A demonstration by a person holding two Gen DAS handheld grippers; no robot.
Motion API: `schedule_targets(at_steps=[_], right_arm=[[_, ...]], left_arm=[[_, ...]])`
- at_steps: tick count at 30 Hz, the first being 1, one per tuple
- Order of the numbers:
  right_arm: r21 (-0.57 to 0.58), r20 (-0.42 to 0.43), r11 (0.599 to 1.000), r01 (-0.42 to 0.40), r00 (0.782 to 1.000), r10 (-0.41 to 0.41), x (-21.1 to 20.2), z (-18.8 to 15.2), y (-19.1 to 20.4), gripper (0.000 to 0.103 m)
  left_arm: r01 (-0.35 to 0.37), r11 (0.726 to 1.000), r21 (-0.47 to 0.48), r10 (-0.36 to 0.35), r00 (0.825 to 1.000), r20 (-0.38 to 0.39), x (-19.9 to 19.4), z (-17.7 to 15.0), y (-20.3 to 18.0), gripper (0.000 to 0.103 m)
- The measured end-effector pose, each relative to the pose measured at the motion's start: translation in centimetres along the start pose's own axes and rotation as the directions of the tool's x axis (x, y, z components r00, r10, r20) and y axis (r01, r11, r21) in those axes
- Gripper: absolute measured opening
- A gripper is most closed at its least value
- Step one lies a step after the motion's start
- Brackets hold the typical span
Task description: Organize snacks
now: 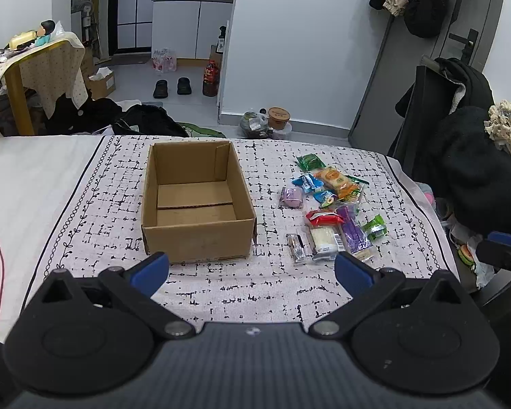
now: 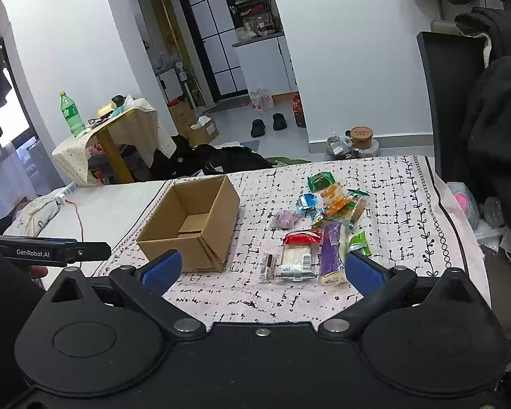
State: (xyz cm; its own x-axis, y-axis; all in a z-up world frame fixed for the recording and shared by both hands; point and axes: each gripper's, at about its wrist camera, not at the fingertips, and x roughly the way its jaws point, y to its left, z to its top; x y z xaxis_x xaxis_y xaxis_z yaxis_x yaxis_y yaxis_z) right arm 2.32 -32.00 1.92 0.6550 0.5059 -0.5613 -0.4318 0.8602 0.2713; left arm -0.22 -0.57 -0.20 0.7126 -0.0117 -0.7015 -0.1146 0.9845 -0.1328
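Left gripper (image 1: 252,267): fingers spread wide, nothing between the blue pads (image 1: 151,267), held above the near edge of the patterned cloth (image 1: 242,293), short of the cardboard box (image 1: 197,235). Right gripper (image 2: 262,271): fingers likewise spread wide, holding nothing, above the same near edge, facing the snack pile.

Cardboard box: open at the top, upright, interior bare, resting on the cloth left of the snacks and apart from them.

Snacks, in a loose cluster on the cloth to the right of the box:
- Far end: green packet (image 1: 309,162).
- Just nearer: orange bag (image 1: 337,180), partly overlapping its neighbours.
- Beside the orange bag, toward the box: blue wrappers (image 1: 305,182).
- Nearest the box on its own: small purple pouch (image 1: 292,197).
- Centre: red packet (image 1: 323,218), touching the clear white pack (image 1: 323,240) lying just in front of it.
- Right of the white pack, touching it: long purple pack (image 1: 352,231).
- Right edge of the cluster: small green wrapper (image 1: 375,226).
- Left of the white pack, just beside it: narrow clear stick (image 1: 297,247) with dark contents.

In the right wrist view: part of the left gripper's black body (image 2: 54,254) at the far left, level with the box. Beyond the cloth: a chair draped with a black coat (image 1: 473,156) at the right.
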Motion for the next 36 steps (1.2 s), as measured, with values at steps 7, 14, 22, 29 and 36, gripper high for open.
schedule_targets(at_steps=[7, 14, 22, 29, 36], right_arm=[[0.001, 0.003, 1.0, -0.003, 1.0, 0.003, -0.02, 0.06, 0.11, 0.103], [-0.015, -0.004, 1.0, 0.011, 1.0, -0.011, 0.08, -0.04, 0.21, 0.103], [-0.032, -0.002, 0.999, 0.01, 1.0, -0.01, -0.01, -0.12, 0.65, 0.103], [-0.021, 0.0, 1.0, 0.013, 1.0, -0.013, -0.2, -0.09, 0.48, 0.103], [-0.025, 0.003, 0.999, 0.037, 0.999, -0.037, -0.13, 0.14, 0.18, 0.103]], left_arm=[[0.006, 1.0, 0.0, -0.006, 1.0, 0.001, -0.11, 0.14, -0.23, 0.103], [0.008, 1.0, -0.001, -0.008, 1.0, -0.006, -0.12, 0.16, -0.29, 0.103], [0.006, 1.0, -0.004, -0.006, 1.0, -0.005, 0.01, 0.16, -0.04, 0.103], [0.008, 1.0, 0.001, -0.008, 1.0, -0.008, 0.04, 0.1, -0.06, 0.103], [0.009, 1.0, 0.002, -0.009, 1.0, -0.007, 0.05, 0.05, -0.14, 0.103]])
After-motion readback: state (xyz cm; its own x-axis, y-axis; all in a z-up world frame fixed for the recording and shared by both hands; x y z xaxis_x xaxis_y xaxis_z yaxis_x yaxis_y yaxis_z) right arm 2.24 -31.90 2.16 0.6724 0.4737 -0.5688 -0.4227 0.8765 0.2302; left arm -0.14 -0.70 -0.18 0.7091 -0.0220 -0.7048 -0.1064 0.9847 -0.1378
